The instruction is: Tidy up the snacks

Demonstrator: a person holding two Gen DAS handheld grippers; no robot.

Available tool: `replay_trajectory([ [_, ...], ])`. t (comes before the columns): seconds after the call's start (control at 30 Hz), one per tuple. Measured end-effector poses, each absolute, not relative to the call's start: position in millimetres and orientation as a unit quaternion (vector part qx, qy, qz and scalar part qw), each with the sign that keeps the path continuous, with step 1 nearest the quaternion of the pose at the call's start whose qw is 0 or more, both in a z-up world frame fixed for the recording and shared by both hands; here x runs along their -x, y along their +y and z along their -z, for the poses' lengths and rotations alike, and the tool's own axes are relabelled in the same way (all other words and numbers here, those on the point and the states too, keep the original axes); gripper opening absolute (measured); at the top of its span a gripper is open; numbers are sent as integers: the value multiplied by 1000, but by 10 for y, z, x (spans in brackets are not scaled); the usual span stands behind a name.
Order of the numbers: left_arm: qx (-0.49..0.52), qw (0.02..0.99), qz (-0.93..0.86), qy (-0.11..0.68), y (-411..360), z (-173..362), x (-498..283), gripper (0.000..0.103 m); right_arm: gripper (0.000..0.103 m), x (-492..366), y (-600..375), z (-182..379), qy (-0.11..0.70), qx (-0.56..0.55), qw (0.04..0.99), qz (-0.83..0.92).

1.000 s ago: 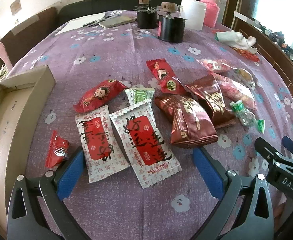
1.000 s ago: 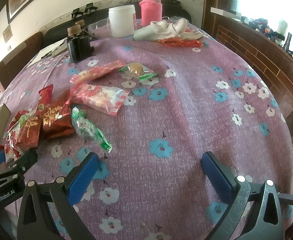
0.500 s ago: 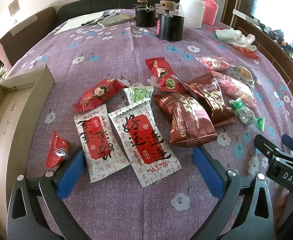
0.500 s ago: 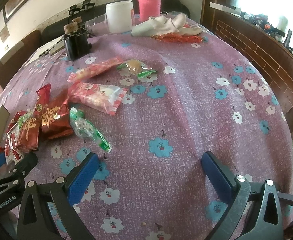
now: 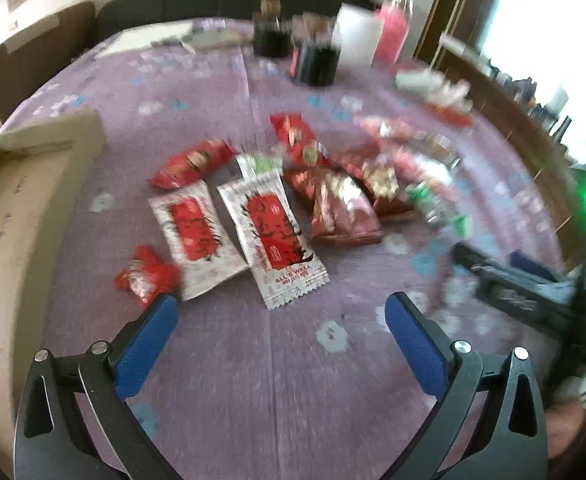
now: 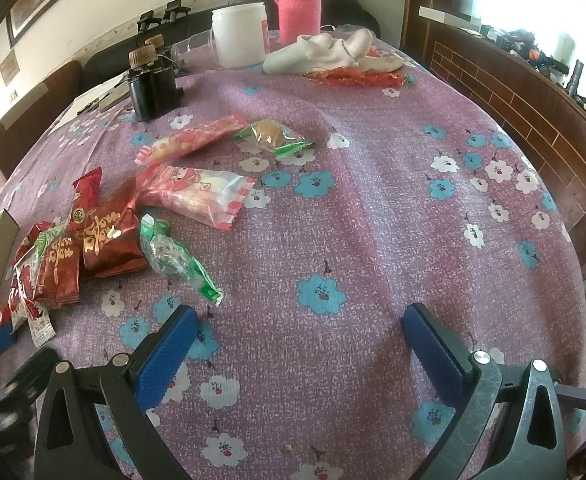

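Several snack packets lie in a pile on the purple flowered tablecloth (image 5: 253, 360). In the left wrist view two white packets with red labels (image 5: 271, 232) lie nearest, a small red candy (image 5: 145, 276) to their left, and dark red packets (image 5: 345, 212) to the right. My left gripper (image 5: 281, 320) is open and empty, just short of the white packets. My right gripper (image 6: 299, 332) is open and empty over bare cloth, right of a green candy packet (image 6: 177, 260), dark red packets (image 6: 109, 236) and a pink packet (image 6: 197, 194). The open cardboard box (image 5: 9, 208) sits at the left.
At the far edge stand black jars (image 6: 151, 88), a white tub (image 6: 239, 34), a pink flask (image 6: 299, 8) and a white cloth (image 6: 333, 54). A wooden sideboard (image 6: 533, 92) runs along the right. The right gripper's body (image 5: 533, 300) shows in the left wrist view.
My left gripper has pulled back and shifted, so the packets sit farther ahead and the view is blurred. The right gripper has barely moved. Both stay open.
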State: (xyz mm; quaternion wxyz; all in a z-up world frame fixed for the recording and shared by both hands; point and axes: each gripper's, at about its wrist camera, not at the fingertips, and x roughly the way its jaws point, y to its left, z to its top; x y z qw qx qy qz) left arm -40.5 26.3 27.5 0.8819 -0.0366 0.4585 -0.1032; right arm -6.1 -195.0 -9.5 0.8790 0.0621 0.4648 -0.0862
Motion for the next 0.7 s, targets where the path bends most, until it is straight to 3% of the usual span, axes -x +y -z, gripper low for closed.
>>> replay_trajectory([
  [0.33,94,967,-23,234,1318,-1427,1217,103,103,21,-1945,68,477,-52,873,83],
  [0.5,114,964,-51,236,1733,-1518,1258,103,102,44,-1877,14,472,-26,875,101],
  [0.7,145,950,-54,273,1902,-1323,1142,103,101,485,-1573,-537,355,17,930,93],
])
